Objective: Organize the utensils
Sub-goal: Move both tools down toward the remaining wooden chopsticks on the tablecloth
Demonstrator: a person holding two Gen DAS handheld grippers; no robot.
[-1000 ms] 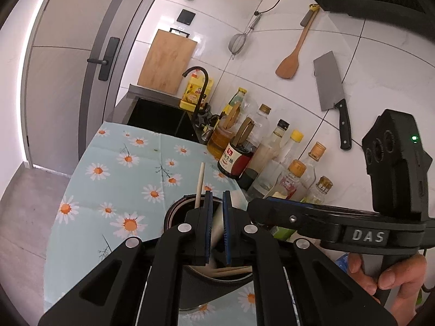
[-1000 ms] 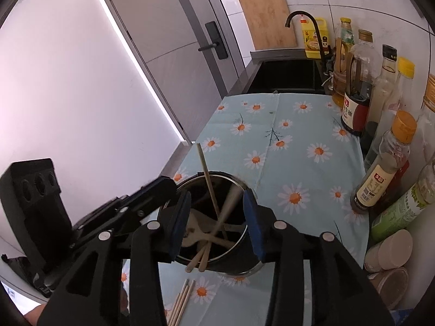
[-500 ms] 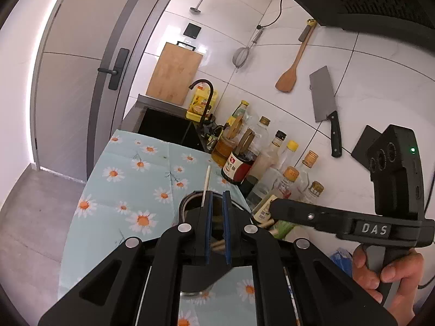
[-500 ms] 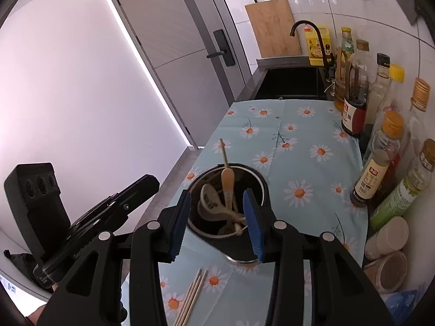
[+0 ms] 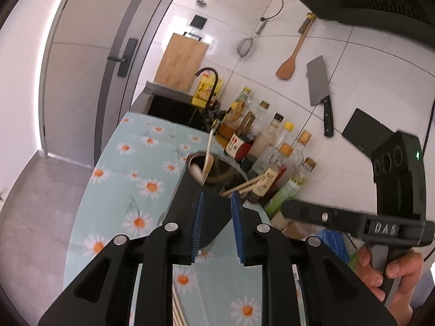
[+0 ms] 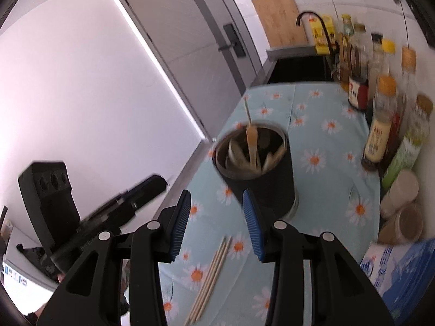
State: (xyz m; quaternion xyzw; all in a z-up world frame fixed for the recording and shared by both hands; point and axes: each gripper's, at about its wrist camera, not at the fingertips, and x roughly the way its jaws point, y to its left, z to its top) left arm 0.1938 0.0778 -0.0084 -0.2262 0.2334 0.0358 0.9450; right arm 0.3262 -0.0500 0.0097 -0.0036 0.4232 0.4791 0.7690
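A black utensil holder stands on the daisy tablecloth, with wooden spoons and chopsticks leaning in it. A few loose chopsticks lie on the cloth in front of it. My left gripper hovers short of the holder; its jaws are opening, with nothing between the blue pads. My right gripper is open and empty, just left of and short of the holder. Each gripper shows in the other's view: the right gripper in a hand, the blurred left gripper.
Sauce bottles and jars line the tiled wall on the right. Beyond the cloth are a dark sink, a faucet and a cutting board. A cleaver and a wooden spatula hang on the wall.
Both grippers have drawn back from the holder, which now sits farther off. The left jaws, shut before, have parted. The right jaws keep the same gap.
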